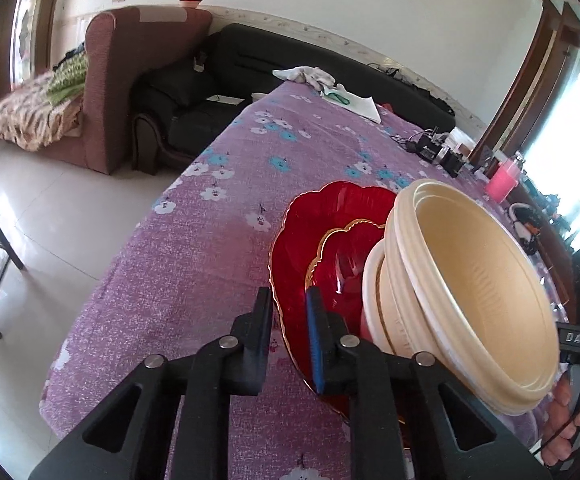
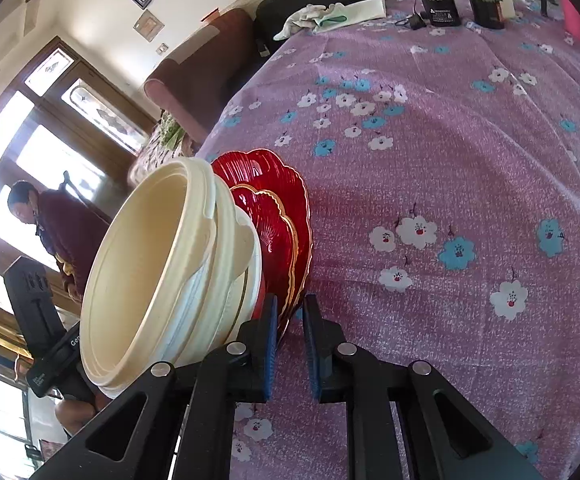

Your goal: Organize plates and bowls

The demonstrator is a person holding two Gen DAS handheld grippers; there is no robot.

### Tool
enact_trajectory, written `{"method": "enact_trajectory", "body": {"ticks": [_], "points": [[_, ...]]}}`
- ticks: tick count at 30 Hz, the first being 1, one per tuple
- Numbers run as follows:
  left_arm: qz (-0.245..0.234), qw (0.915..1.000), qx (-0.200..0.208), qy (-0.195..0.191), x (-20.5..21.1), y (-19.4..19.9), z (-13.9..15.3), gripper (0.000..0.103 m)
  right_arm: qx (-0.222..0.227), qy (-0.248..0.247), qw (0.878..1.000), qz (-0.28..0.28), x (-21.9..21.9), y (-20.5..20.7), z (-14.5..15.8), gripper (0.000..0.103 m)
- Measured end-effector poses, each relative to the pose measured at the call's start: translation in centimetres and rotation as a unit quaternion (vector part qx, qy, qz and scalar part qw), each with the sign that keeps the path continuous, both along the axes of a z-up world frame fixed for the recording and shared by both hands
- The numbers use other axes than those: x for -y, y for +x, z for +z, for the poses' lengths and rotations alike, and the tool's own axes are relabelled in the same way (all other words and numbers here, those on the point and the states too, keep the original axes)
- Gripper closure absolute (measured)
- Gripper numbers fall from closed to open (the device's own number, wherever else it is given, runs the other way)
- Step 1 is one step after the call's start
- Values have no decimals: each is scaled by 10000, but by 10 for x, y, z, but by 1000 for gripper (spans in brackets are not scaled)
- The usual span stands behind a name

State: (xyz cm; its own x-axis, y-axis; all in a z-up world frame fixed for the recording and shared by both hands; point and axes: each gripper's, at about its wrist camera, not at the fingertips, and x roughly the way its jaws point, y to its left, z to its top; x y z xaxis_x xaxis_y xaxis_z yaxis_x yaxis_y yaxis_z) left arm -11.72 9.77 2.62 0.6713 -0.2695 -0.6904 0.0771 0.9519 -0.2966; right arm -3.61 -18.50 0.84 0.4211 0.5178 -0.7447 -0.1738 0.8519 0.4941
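Observation:
A large red scalloped glass plate (image 1: 322, 216) lies on the purple flowered tablecloth (image 1: 210, 240), with a smaller gold-rimmed red plate (image 1: 342, 256) on it and nested cream bowls (image 1: 470, 280) on top. My left gripper (image 1: 290, 320) straddles the near rim of the large plate, its jaws narrowly apart. In the right wrist view the same stack shows: large plate (image 2: 286, 184), small plate (image 2: 274, 220), bowls (image 2: 162, 264). My right gripper (image 2: 290, 332) is closed on the red plates' edge from the opposite side.
A white cloth and paper (image 1: 342, 96) lie at the table's far end. Black batteries and cables (image 2: 446, 12) and a pink cup (image 1: 502, 180) stand far right. Sofas (image 1: 194, 92) sit beyond the table's left edge. A person (image 2: 50, 224) stands by the windows.

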Motion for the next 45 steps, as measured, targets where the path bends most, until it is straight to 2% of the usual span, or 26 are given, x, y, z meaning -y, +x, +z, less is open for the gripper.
{"method": "enact_trajectory", "body": {"ticks": [10, 17, 28, 31, 36, 39, 41, 45], "points": [[-187, 9998, -49, 61, 35, 4, 2, 88, 142, -35, 9996, -250, 25, -12, 9, 89], [-581, 9980, -104, 219, 103, 12, 4, 88, 193, 83, 9963, -835, 83, -29, 13, 89], [-1135, 9922, -98, 499, 219, 32, 1, 88, 404, 90, 9788, -2007, 188, -56, 17, 89], [-1123, 9922, -1, 546, 233, 35, -2, 88, 526, -23, 9741, -2201, 202, -59, 18, 89], [-1001, 9931, 124, 591, 241, 40, -3, 88, 613, 78, 9712, -2299, 215, -60, 12, 89], [-938, 9932, 175, 666, 239, 34, -2, 71, 687, 57, 9718, -2254, 215, -65, 12, 88], [-863, 9934, 245, 708, 233, 27, -1, 50, 789, 48, 9711, -2251, 217, -73, 16, 88], [-753, 9919, 633, 807, 222, -4, 3, 38, 1199, -205, 9646, -2342, 220, -99, 31, 87]]}}
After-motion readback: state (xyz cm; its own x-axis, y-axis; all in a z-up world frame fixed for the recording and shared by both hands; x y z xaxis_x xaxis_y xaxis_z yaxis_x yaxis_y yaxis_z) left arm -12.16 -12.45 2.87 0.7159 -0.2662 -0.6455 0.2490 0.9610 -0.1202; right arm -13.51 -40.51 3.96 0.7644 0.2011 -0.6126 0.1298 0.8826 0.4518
